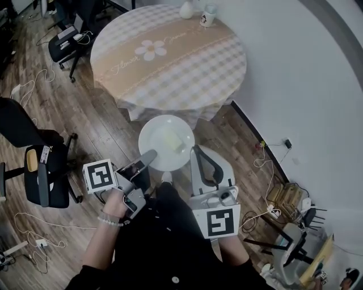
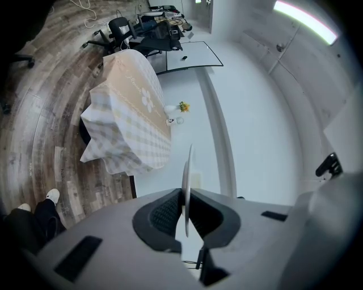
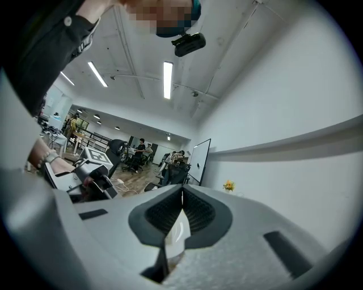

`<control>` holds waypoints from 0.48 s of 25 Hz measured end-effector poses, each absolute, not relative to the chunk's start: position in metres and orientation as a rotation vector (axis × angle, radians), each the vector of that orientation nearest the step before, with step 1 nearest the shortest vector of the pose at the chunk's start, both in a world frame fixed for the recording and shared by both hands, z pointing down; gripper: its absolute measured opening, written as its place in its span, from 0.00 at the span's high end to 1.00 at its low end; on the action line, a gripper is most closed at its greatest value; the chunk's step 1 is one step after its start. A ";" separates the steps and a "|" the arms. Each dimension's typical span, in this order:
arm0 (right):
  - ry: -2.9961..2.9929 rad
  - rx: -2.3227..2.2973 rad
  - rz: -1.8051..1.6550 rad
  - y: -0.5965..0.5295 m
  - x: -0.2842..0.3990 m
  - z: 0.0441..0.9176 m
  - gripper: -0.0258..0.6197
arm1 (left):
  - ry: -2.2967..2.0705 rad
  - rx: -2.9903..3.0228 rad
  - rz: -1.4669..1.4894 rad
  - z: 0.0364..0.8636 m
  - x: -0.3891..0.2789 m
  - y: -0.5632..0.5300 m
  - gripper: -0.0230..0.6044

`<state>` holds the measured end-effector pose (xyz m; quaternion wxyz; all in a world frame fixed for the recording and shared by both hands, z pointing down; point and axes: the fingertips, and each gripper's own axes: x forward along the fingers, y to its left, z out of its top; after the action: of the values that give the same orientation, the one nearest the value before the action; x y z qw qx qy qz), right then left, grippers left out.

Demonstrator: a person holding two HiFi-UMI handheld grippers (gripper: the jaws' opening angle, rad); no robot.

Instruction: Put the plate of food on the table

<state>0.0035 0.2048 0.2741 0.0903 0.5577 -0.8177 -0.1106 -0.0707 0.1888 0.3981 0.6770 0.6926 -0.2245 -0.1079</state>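
A white plate [image 1: 161,148] carrying a pale yellow piece of food [image 1: 173,140] hangs over the wooden floor, just short of the round table [image 1: 170,68] with its checked cloth and daisy print. My left gripper [image 1: 150,156] is shut on the plate's near-left rim. In the left gripper view the plate [image 2: 187,164] shows edge-on as a thin line clamped between the dark pads [image 2: 167,212] of that gripper [image 2: 185,195]. My right gripper [image 1: 194,150] pinches the plate's right rim, and in its own view its jaws [image 3: 182,195] meet at the tip.
A white vase [image 1: 187,9] and a mug [image 1: 208,16] stand at the table's far edge. Black office chairs [image 1: 42,170] and loose cables [image 1: 31,85] lie on the floor to the left. A white wall [image 1: 306,85] and a plug strip [image 1: 275,210] are on the right.
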 end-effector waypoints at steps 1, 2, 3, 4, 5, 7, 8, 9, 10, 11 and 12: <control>-2.435 1.653 -0.330 0.201 0.007 0.274 0.96 | -0.508 1.557 -0.247 0.397 -0.067 0.185 0.94; -2.441 1.649 -0.330 0.196 0.010 0.273 0.96 | -0.511 1.559 -0.252 0.397 -0.064 0.180 0.94; -2.446 1.644 -0.329 0.193 0.013 0.273 0.96 | -0.514 1.562 -0.256 0.396 -0.061 0.176 0.94; -2.453 1.637 -0.331 0.189 0.016 0.273 0.96 | -0.518 1.564 -0.261 0.396 -0.058 0.173 0.94; -2.460 1.629 -0.335 0.186 0.018 0.273 0.96 | -0.522 1.565 -0.266 0.395 -0.056 0.170 0.94; -2.475 1.618 -0.343 0.179 0.023 0.272 0.96 | -0.528 1.564 -0.279 0.394 -0.050 0.164 0.94; -2.480 1.614 -0.343 0.175 0.025 0.271 0.96 | -0.532 1.562 -0.284 0.394 -0.048 0.162 0.94; -2.484 1.610 -0.342 0.171 0.028 0.271 0.96 | -0.536 1.560 -0.287 0.394 -0.045 0.159 0.94; -2.489 1.606 -0.343 0.168 0.030 0.271 0.96 | -0.540 1.557 -0.290 0.394 -0.043 0.156 0.94; -2.495 1.600 -0.345 0.164 0.032 0.270 0.96 | -0.543 1.556 -0.294 0.393 -0.040 0.153 0.94; -2.502 1.593 -0.348 0.161 0.034 0.270 0.96 | -0.545 1.556 -0.299 0.393 -0.038 0.150 0.94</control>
<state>0.0339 0.1613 0.2702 0.0777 0.5318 -0.8352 -0.1162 -0.0384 0.1501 0.3930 0.6691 0.6901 -0.2418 -0.1326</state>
